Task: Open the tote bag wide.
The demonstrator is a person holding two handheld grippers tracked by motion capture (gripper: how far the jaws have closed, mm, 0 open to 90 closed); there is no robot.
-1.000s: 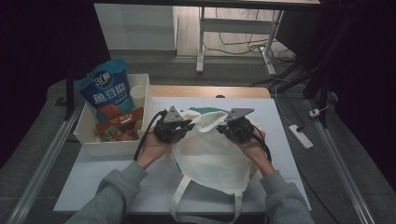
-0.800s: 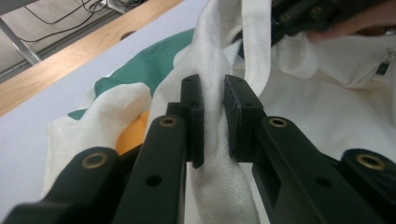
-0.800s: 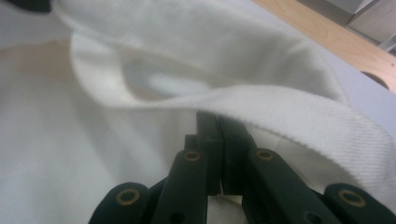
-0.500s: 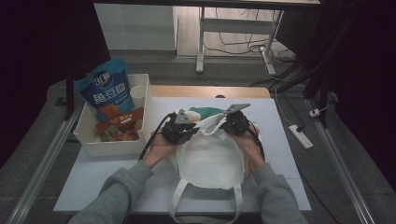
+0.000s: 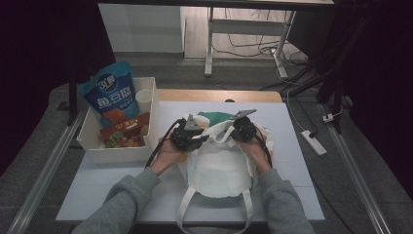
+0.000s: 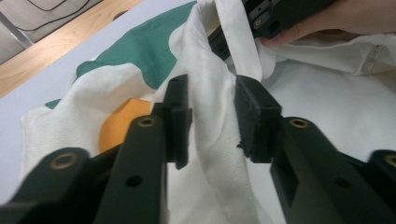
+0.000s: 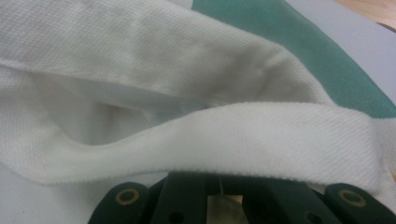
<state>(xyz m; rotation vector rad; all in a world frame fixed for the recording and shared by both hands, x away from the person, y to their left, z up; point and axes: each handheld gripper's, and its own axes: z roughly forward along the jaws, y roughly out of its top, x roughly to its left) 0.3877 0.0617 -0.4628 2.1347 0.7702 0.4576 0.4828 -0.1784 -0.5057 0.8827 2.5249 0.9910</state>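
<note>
A white cloth tote bag (image 5: pixel 216 165) with green and orange patches lies in the middle of a pale table (image 5: pixel 97 190), its two handle straps trailing toward the person's side. The person's two hands reach in from the bottom, each holding a black gripper at the bag's far, open end. The left gripper (image 6: pixel 212 114) has a bunched fold of the white bag cloth between its two jaws; the jaws stand a little apart and both press against the fold, holding it. An orange patch (image 6: pixel 123 123) shows just behind the left jaw and a green patch (image 6: pixel 140 51) farther off. The right gripper (image 5: pixel 242 127) sits at the other side of the bag's mouth, near the left gripper (image 5: pixel 191 134); in its own view a white strap (image 7: pixel 261 135) crosses right above the jaws and hides their tips, so whether they are open or closed cannot be told. To the left of the bag, just beside the left hand, stands a white tray (image 5: pixel 117 153) holding a blue snack bag (image 5: pixel 109 95), a white cup (image 5: pixel 143 100) and colourful packets (image 5: pixel 124 136). A white power strip (image 5: pixel 313 142) lies on the floor at the table's right edge.
</note>
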